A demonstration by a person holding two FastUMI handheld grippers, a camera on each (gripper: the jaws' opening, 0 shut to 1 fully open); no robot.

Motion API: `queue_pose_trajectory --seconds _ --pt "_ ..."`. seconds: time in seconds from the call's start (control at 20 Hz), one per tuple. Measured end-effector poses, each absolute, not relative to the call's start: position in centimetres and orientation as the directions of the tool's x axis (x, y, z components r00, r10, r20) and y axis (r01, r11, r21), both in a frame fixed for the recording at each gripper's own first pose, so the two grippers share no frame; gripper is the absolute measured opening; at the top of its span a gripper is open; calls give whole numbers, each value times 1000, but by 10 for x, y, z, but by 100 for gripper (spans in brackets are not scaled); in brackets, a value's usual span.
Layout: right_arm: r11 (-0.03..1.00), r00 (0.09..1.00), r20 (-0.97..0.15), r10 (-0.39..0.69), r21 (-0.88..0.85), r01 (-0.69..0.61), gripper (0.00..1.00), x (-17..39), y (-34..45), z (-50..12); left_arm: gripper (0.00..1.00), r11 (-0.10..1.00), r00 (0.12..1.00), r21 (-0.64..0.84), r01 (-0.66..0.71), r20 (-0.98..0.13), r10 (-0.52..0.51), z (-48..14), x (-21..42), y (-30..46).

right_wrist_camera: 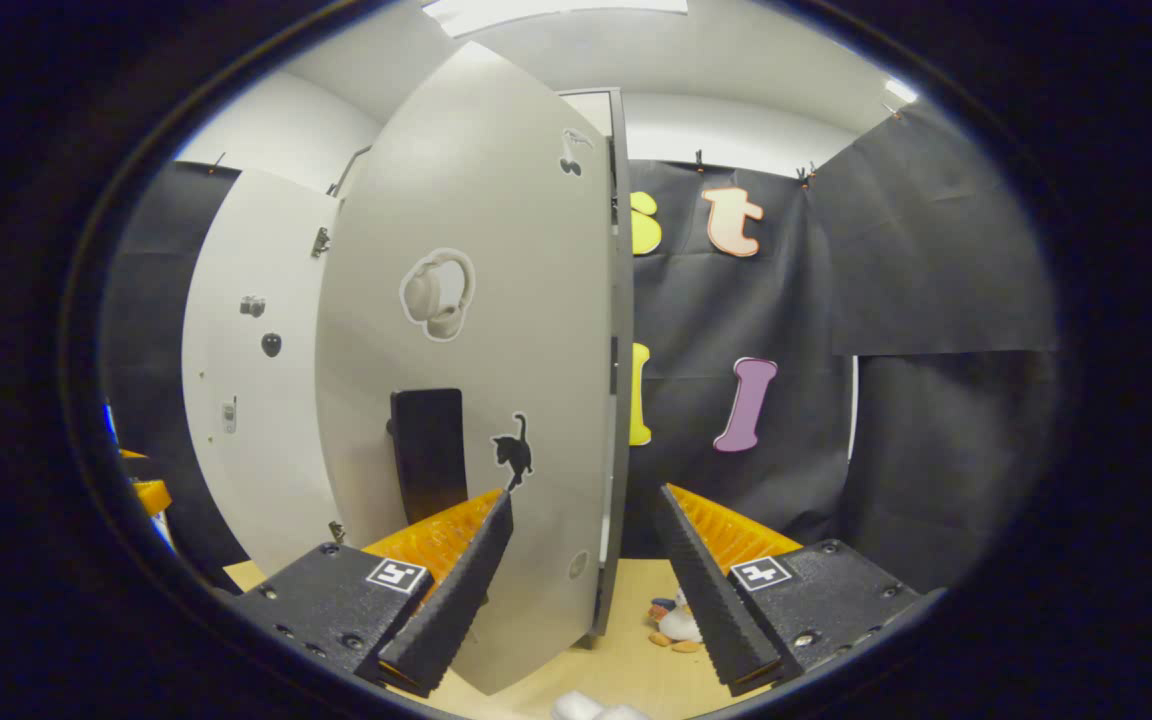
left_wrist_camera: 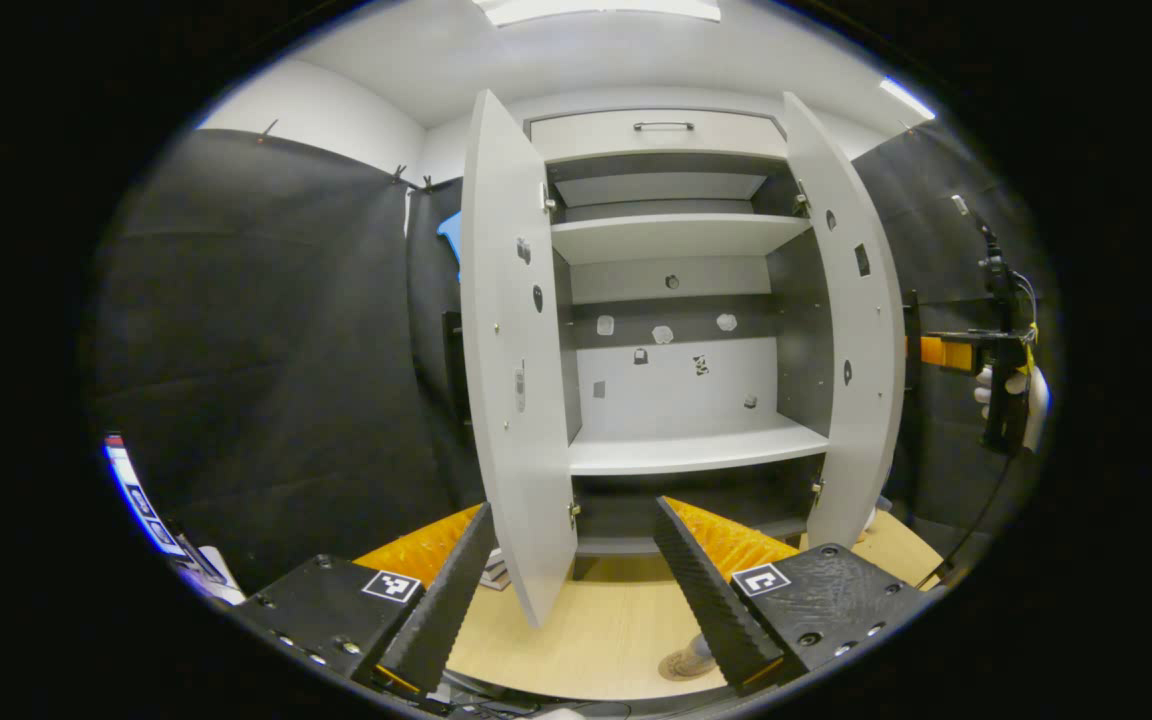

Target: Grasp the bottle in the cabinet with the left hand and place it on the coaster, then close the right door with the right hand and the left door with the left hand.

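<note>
Left claw [left_wrist_camera: 576, 590] spread and empty, facing the cabinet [left_wrist_camera: 676, 300] straight ahead with both doors swung wide; no bottle on the shelves ahead of it, so the placing step is probably done, though bottle and coaster cannot be located from here. Right claw [right_wrist_camera: 581, 590] likewise spread and empty, the right door [right_wrist_camera: 476, 380] directly ahead, its free edge lined up between the fingers. Step in hand appears to be closing the right door: next move calls for pushing its face toward the cabinet.
</note>
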State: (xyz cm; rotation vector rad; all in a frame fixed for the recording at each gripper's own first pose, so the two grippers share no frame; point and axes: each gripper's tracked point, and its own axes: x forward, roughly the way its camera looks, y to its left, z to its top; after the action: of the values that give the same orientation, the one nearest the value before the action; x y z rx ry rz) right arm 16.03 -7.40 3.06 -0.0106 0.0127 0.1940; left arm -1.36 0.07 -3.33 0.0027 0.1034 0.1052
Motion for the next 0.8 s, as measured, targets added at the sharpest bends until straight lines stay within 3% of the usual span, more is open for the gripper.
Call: queue_pose_trajectory --seconds 0.3,0.8 --pt "962 962 -46 271 -11 -271 96 161 -22 20 97 995 989 10 -101 -103 102 -37 -11 25" --pt "975 973 -67 219 -35 -221 96 123 -13 6 97 993 991 3 -117 -71 117 -26 3 68"
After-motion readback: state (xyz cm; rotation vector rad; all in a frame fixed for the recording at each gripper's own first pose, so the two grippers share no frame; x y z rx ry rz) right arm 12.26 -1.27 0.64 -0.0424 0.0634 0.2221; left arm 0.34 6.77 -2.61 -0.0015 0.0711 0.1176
